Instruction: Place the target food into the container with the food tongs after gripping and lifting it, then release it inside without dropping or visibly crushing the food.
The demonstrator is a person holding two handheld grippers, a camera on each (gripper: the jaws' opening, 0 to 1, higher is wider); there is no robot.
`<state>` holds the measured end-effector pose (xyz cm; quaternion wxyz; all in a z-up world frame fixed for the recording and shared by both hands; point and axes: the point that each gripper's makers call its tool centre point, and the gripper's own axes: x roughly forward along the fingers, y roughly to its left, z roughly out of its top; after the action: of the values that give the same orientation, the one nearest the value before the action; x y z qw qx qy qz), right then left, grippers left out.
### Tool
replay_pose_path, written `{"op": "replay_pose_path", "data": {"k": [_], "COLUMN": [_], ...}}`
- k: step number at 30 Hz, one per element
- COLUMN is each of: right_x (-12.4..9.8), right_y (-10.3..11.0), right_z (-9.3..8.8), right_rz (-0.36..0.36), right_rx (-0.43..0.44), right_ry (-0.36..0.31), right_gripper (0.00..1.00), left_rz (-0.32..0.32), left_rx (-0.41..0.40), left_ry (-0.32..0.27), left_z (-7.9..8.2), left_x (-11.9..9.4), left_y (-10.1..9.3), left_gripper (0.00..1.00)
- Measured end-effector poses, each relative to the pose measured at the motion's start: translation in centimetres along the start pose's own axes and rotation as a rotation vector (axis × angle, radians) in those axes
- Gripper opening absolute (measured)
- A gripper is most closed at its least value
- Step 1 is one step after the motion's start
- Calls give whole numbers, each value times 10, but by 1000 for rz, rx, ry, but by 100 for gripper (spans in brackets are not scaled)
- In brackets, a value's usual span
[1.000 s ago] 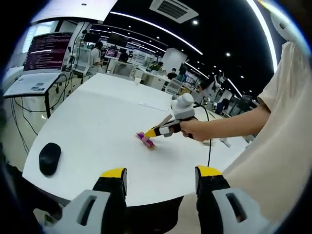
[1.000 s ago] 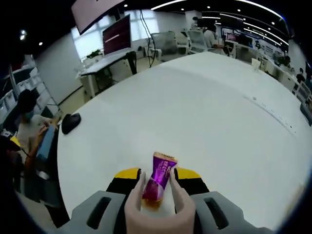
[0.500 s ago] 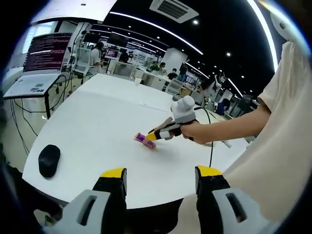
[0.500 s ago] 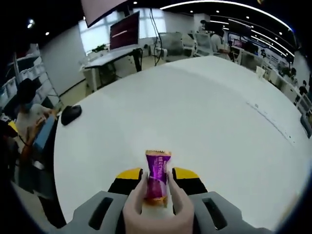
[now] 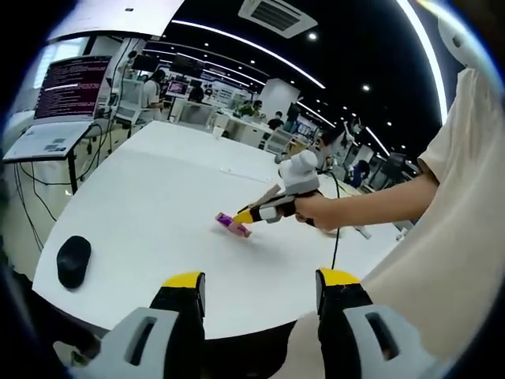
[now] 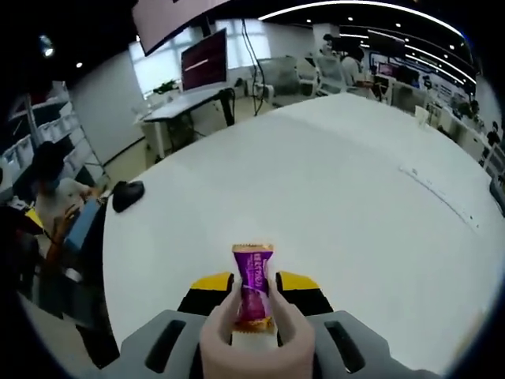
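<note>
White table (image 6: 355,205); purple candy (image 6: 252,286) pinched in right gripper (image 6: 252,294)

Purple snack packet (image 6: 252,284), tilted a second ago, now stands straight between the tongs (image 6: 254,328) in right gripper (image 6: 252,286); packet end sits off the table (image 5: 158,213).
</note>
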<state>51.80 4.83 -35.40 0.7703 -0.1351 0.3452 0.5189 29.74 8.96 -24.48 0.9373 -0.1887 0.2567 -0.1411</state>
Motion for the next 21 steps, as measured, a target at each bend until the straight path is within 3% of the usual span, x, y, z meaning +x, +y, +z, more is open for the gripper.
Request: {"op": "replay_pose_path", "data": {"k": [12,17,21], "right_x": [-77,-102,-117], "right_y": [-19,-32,-41], "right_z": [48,52,44], "right_rz": [-44,-71,-88], "right_rx": [36,42,36], "right_ry": [-185,-219,-215], "right_gripper": [20,20,18], "left_rz": [-75,-110,-133], "left_rx": [51,76,91], "left_ry": [4,17,18], "left_z": [6,6,7], "left_x": [21,31,39], "left_y": [-28,-43,-56], "left_gripper": [56,56,56]}}
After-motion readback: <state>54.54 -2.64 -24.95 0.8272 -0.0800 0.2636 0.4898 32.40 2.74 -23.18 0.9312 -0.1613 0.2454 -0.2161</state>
